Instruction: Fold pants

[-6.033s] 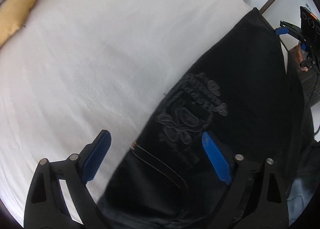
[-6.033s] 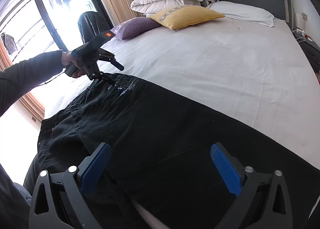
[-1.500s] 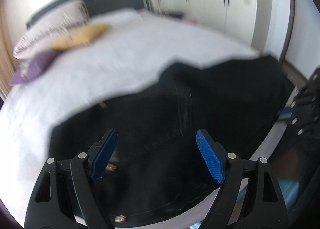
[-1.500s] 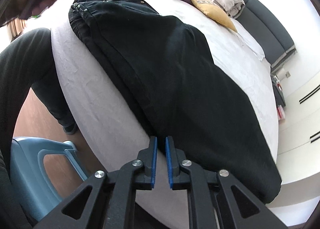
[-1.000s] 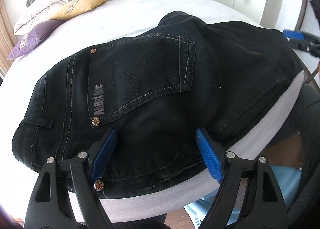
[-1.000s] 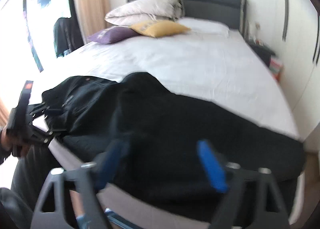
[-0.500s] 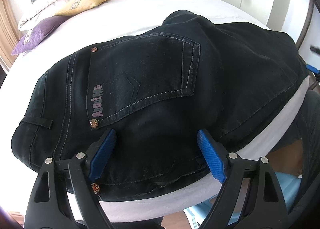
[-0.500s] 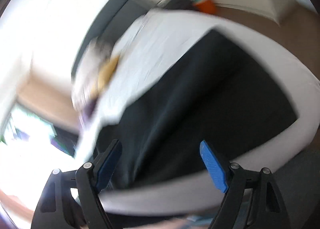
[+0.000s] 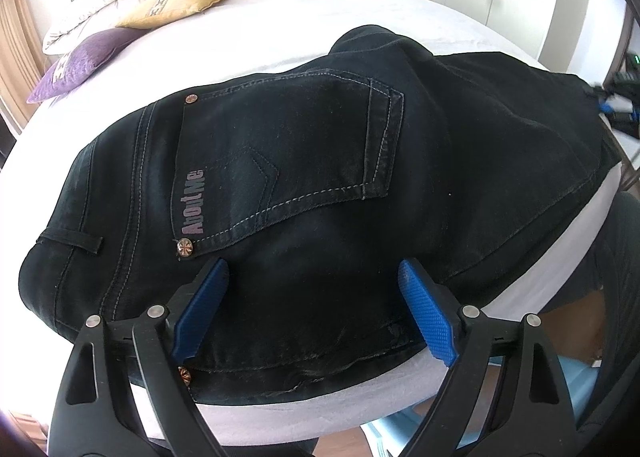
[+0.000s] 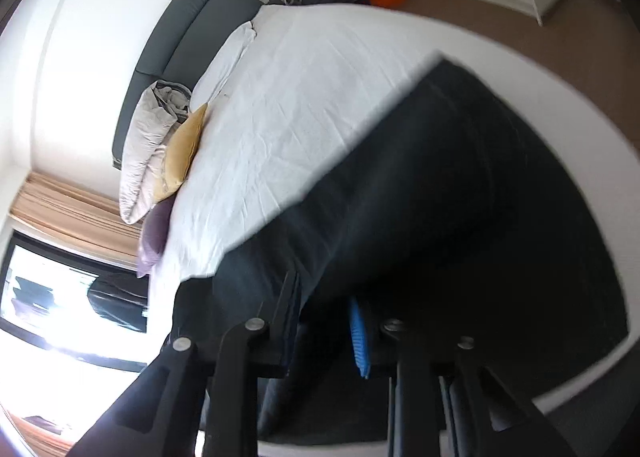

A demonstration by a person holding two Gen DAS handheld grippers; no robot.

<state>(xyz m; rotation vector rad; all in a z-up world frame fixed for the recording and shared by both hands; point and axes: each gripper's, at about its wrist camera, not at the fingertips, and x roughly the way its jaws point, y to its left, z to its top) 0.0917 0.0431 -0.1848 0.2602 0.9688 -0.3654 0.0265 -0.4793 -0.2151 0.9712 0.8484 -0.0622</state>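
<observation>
The black pants point(image 9: 320, 161) lie folded at the near edge of the white bed point(image 9: 304, 17), back pocket up, with the left gripper point(image 9: 312, 309) spread wide just above them holding nothing, and the right gripper point(image 10: 324, 321) partly open, blurred, over their dark cloth.

Both wrist views sit close over the pants point(image 9: 320, 161) — left level, right rolled sideways.

"About Me" on pants point(image 9: 320, 177) back pocket point(image 9: 288, 153)
</observation>
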